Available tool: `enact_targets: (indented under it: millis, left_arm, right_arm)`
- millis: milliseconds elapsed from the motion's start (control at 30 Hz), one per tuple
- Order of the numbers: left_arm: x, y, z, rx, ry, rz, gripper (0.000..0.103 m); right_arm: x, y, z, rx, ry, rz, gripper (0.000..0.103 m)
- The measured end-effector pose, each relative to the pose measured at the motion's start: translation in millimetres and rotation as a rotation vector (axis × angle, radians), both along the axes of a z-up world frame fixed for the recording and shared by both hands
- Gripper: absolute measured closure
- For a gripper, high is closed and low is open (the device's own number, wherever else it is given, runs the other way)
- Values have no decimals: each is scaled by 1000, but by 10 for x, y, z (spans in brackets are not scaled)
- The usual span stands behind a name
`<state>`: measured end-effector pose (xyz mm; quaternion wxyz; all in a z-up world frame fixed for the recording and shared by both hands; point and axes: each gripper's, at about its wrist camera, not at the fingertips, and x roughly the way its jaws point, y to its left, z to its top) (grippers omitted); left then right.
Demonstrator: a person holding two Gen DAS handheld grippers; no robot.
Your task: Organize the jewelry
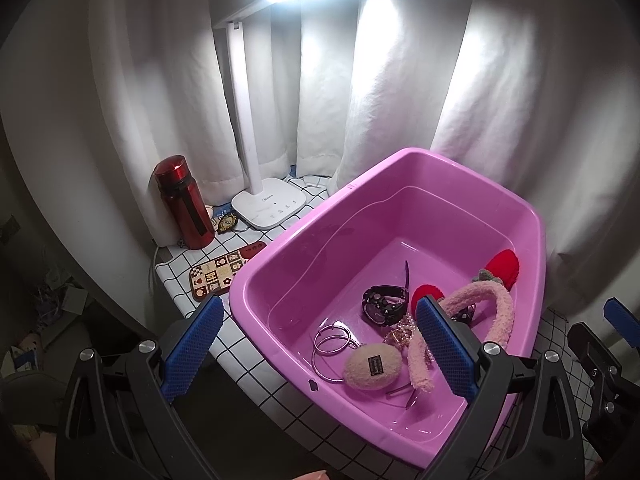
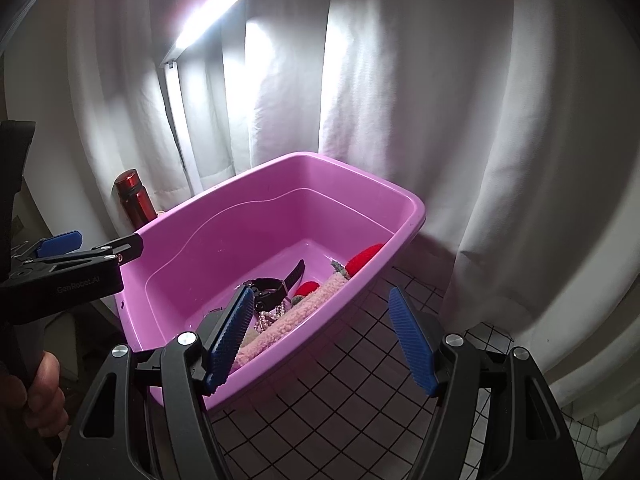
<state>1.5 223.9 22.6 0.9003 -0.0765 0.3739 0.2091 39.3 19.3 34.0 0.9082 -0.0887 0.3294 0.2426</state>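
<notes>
A pink plastic tub [image 1: 280,256] stands on the checked tablecloth; it also shows in the right wrist view [image 2: 224,200]. Inside lie a black watch [image 1: 382,303], silver hoop rings [image 1: 332,340], a beige fuzzy clip [image 1: 372,366], a pink fuzzy headband [image 1: 500,312], red fuzzy pieces [image 1: 505,264] and a pearl chain [image 1: 400,330]. My left gripper [image 1: 320,350] is open and empty over the tub's near edge. My right gripper [image 2: 324,344] is open and empty, straddling the tub's right wall, with the watch [image 2: 268,290] ahead of it.
A red flask [image 1: 184,202] and a white desk lamp [image 1: 268,204] stand at the back left by the white curtain. A patterned flat case [image 1: 222,274] lies on the cloth left of the tub. Checked cloth [image 2: 360,360] spreads right of the tub.
</notes>
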Motion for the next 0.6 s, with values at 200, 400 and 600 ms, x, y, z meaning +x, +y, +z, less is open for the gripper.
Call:
enact_targets:
  millis: [200, 400, 600]
  left_arm:
    - [-10, 0, 10, -5, -2, 0, 8]
    - [-25, -6, 9, -5, -4, 4, 8]
    - [-29, -7, 3, -1, 1, 8, 8]
  right_arm:
    - [-15, 16, 15, -2, -5, 1, 36]
    - [-30, 39, 12, -14, -8, 3, 36]
    - [-36, 35, 18, -16, -9, 6, 36]
